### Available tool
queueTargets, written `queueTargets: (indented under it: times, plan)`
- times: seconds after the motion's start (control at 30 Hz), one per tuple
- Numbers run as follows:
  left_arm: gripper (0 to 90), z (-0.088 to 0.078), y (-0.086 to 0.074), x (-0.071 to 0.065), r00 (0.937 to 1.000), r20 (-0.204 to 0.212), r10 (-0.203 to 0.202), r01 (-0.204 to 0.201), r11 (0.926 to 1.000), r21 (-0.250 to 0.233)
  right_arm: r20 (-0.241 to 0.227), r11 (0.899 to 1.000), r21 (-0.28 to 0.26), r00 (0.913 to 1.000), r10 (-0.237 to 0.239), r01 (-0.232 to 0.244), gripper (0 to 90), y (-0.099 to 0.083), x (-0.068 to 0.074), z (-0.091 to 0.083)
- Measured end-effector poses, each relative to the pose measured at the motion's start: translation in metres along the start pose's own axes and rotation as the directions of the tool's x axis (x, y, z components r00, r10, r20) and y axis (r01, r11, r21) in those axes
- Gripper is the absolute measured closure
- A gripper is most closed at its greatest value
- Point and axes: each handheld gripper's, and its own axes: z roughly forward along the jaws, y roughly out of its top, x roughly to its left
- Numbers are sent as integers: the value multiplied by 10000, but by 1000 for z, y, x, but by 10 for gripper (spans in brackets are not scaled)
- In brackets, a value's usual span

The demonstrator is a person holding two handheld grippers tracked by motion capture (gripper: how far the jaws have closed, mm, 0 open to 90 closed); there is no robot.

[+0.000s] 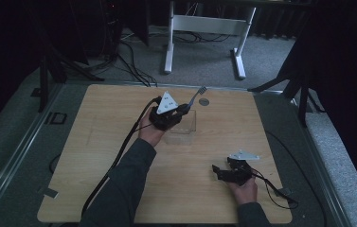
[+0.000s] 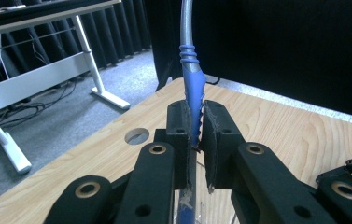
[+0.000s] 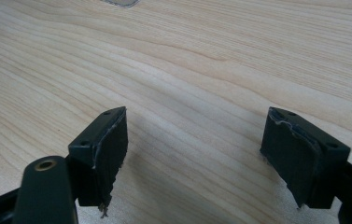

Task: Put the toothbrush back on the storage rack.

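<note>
Upper centre of the high view: the left gripper (image 1: pixel 182 109) is clamped on a blue-handled fork (image 2: pixel 192 79), its jaws pressed to the handle, tines raised toward the table's (image 1: pixel 119 156) far edge, above a clear container (image 1: pixel 183 126). At lower right the right gripper (image 1: pixel 218 170) rests with jaws wide apart over bare wood, near the front edge. A round hole (image 1: pixel 204 101) lies beyond the fork.
</note>
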Motion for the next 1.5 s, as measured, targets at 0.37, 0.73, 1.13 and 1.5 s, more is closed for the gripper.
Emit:
queueTargets:
  times: [0.37, 0.73, 1.13, 1.5]
  plan:
    - [817, 5, -3, 6, 9998, 15, -216, 216, 9998, -6, 15, 10000, 4, 10000, -19, 19, 223, 0, 0, 0]
    - [817, 11, -4, 10, 9995, 2, -315, 315, 9995, 41, 12, 10000, 10, 10000, -7, 7, 223, 0, 0, 0]
    - [818, 16, -8, 12, 9995, -36, -323, 324, 9991, 270, 11, 10000, 2, 10000, 1, -1, 223, 0, 0, 0]
    - [817, 20, -13, 14, 9994, -41, -337, 339, 9982, 487, 18, 10000, 2, 10000, -11, 11, 223, 0, 0, 0]
